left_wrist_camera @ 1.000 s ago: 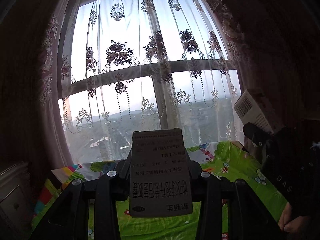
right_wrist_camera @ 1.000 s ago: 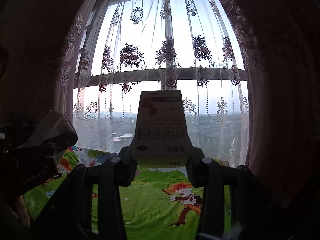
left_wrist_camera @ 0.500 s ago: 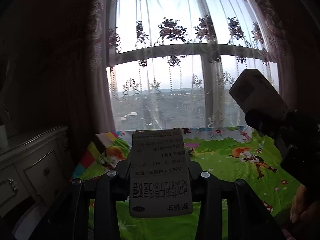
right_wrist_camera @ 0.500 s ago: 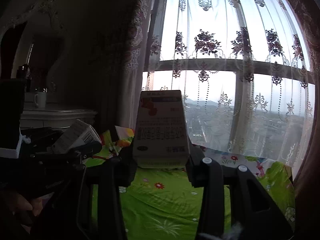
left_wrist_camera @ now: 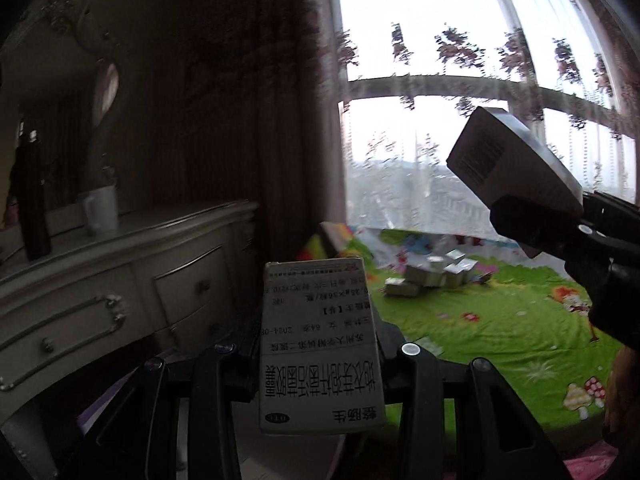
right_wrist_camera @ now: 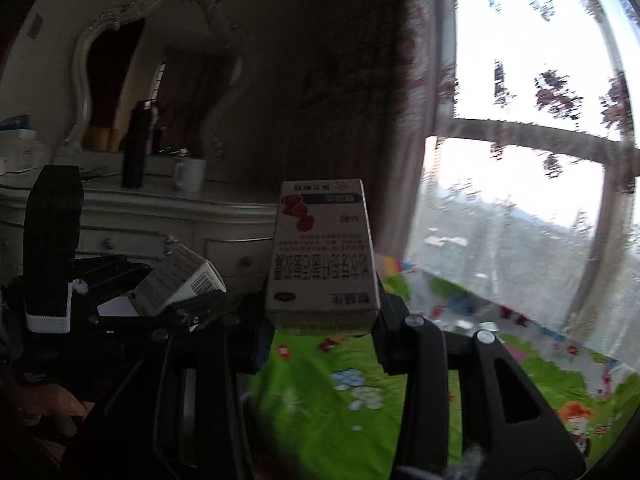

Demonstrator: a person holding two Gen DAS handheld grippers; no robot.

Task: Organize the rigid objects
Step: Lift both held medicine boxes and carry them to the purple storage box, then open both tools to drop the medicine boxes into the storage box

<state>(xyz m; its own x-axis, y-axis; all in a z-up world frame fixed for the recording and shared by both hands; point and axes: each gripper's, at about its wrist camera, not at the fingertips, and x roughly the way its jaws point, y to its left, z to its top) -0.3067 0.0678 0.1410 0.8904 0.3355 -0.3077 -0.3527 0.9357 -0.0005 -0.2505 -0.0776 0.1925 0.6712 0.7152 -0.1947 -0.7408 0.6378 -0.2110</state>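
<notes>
- Left wrist view: your left gripper (left_wrist_camera: 320,354) has its jaws drawn in and pinching a white medicine box (left_wrist_camera: 320,346) by its long sides; the box stands up between the fingers, printed face towards the camera, text upside down.
- Right wrist view: your right gripper (right_wrist_camera: 322,316) is pinching a second medicine box (right_wrist_camera: 324,252) the same way, upright, red-and-blue design on its face.
- Each gripper shows in the other's view: the right one on the right of the left view, the left one low on the left of the right view, each with its box gripped.
- Further out, a small pile of similar boxes (left_wrist_camera: 432,276) lies on the far part of the green play mat (left_wrist_camera: 500,328), below the curtained window (left_wrist_camera: 480,120). A white dresser (left_wrist_camera: 120,280) with a mug (left_wrist_camera: 102,208) and a dark bottle (left_wrist_camera: 34,200) stands to the left.
- The step in hand looks like carrying: both boxes are lifted clear of the mat, neither placed yet.
- Next you probably need to pick a destination, the pile or the dresser top; I can't tell which. Bring each box down level, and don't let go until it rests flat.
</notes>
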